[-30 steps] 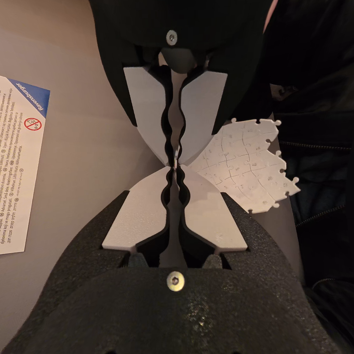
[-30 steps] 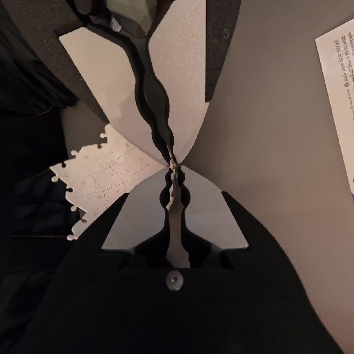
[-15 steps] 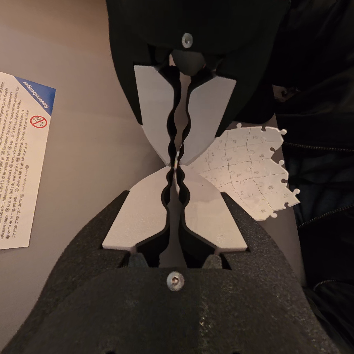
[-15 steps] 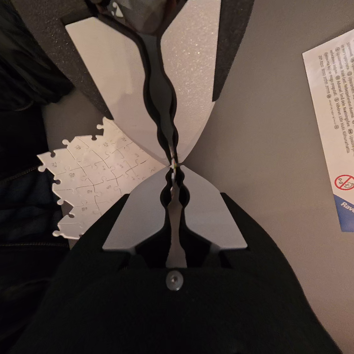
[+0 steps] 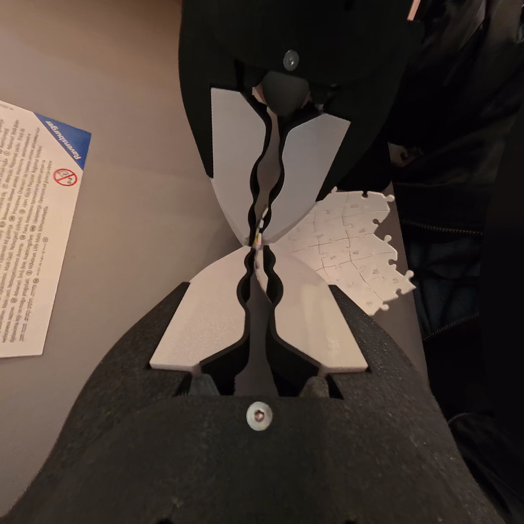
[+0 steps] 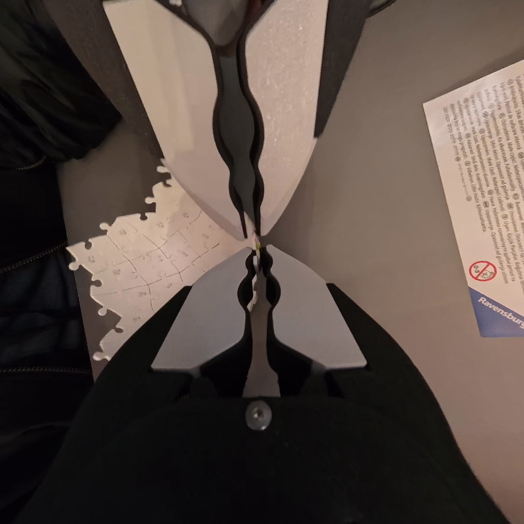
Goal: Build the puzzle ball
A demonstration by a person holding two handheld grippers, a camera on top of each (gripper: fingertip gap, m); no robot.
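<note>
**Desk:** Progress on the ball, seen from the left wrist?

**Photographer:** A curved sheet of joined pieces, pale numbered backs up, hangs over the grey table to the right of the tools. It is a patch only, with open tabs along its outer edge; by my reading most of the sphere is left to build. A printed leaflet lies well apart on the left.

**Desk:** And the fingers there?

**Photographer:** The left gripper is pressed nearly together, pinching the near edge of the sheet, which runs back between its fingers. Tip to tip with it, the right gripper pinches a small loose piece, edge-on, with a fleck of colour showing. The piece touches the sheet's rim right at the two pairs of tips.

**Desk:** Right wrist view?

**Photographer:** Same meeting, mirrored. The right gripper is closed on the piece, held on edge between its fingers. The sheet spreads to the left, the leaflet far right on the table. Whether the tab is seated I cannot tell.
</note>
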